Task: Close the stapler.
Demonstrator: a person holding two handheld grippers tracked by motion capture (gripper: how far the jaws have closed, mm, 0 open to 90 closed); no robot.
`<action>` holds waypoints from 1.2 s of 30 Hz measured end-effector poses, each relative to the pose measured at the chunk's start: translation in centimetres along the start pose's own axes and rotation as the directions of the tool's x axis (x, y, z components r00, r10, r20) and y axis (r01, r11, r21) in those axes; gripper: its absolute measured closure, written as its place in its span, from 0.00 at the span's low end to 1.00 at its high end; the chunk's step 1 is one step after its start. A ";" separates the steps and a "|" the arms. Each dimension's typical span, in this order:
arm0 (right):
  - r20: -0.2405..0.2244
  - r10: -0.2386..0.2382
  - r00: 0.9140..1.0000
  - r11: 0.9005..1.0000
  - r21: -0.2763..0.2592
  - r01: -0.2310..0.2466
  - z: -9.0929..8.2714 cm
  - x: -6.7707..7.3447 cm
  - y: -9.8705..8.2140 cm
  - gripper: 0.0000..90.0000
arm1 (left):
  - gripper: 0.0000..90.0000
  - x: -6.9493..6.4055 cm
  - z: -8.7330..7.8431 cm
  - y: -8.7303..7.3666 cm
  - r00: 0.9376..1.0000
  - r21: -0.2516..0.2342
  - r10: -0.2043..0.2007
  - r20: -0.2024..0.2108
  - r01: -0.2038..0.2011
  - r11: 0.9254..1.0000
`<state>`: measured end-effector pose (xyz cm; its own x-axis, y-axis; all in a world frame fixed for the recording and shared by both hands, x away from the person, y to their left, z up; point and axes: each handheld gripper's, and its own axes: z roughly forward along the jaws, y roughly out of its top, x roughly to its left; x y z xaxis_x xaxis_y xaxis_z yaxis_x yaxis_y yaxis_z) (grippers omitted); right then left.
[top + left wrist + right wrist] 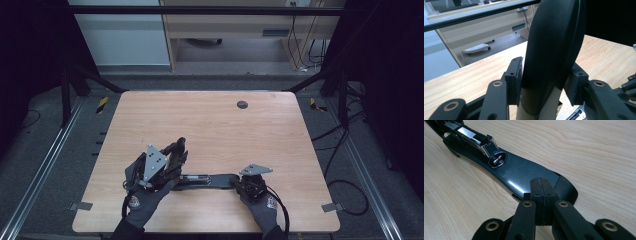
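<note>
A long black stapler (210,180) lies swung open along the table's front. Its base (524,172) is flat on the wood, with the shiny metal staple channel (474,136) running off to the far left. My right gripper (541,187) is shut, pads pressed together, with its tip resting on the rounded end of that base; from above I see this right gripper (237,182) pointing left. My left gripper (546,72) is shut on the stapler's black curved top arm (554,37), which stands upright between the pads. The left gripper (176,151) sits at the stapler's left end.
The wooden table (210,125) has a dark round cable hole (242,104) near its far edge. Metal rails and black frame posts flank the table, cables lie on the floor at right, and a wooden desk (235,25) stands behind.
</note>
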<state>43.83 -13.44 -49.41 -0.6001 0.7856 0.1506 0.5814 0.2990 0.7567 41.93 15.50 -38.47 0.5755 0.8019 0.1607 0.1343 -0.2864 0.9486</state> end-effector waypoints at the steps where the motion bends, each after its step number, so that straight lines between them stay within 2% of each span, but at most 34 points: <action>1: 0.000 0.000 1.000 1.000 0.000 0.000 0.0 0.0 0.0 1.00 | 0.59 0.0 0.0 0.0 1.000 0.000 0.000 0.000 0.000 1.000; 3: 0.000 0.001 1.000 1.000 0.000 -0.001 0.0 0.0 0.0 1.00 | 0.58 -0.5 0.5 -0.1 1.000 0.006 0.009 0.019 -0.009 1.000; 4: 0.001 0.002 1.000 1.000 0.001 -0.002 0.0 0.0 0.0 1.00 | 0.58 -0.8 0.6 -0.1 1.000 0.008 0.021 0.014 -0.021 1.000; 5: 0.002 0.003 1.000 1.000 0.002 -0.003 0.0 0.0 0.0 1.00 | 0.58 -1.4 1.0 0.1 0.999 0.022 0.051 0.015 -0.052 0.998; 12: -0.001 -0.005 1.000 1.000 0.000 0.005 0.0 0.0 0.0 1.00 | 0.57 -2.6 2.1 0.0 0.994 0.036 0.104 0.023 -0.105 0.994; 21: -0.001 -0.005 1.000 1.000 -0.001 0.005 0.0 0.0 0.0 1.00 | 0.56 -3.1 2.6 -0.1 0.991 0.040 0.124 0.040 -0.126 0.991; 27: -0.001 -0.005 1.000 1.000 0.000 0.005 0.0 0.0 0.0 1.00 | 0.55 -4.1 3.3 -0.3 0.984 0.053 0.169 0.051 -0.171 0.984; 36: -0.001 -0.005 1.000 1.000 -0.001 0.005 0.0 0.0 0.0 1.00 | 0.54 -4.6 3.9 -0.5 0.978 0.058 0.194 0.073 -0.199 0.978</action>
<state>43.80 -13.46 -49.43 -0.6035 0.7837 0.1469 0.5777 0.3028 0.7580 42.30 9.91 -40.76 0.6480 0.6903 0.3217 0.0635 -0.4698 0.8805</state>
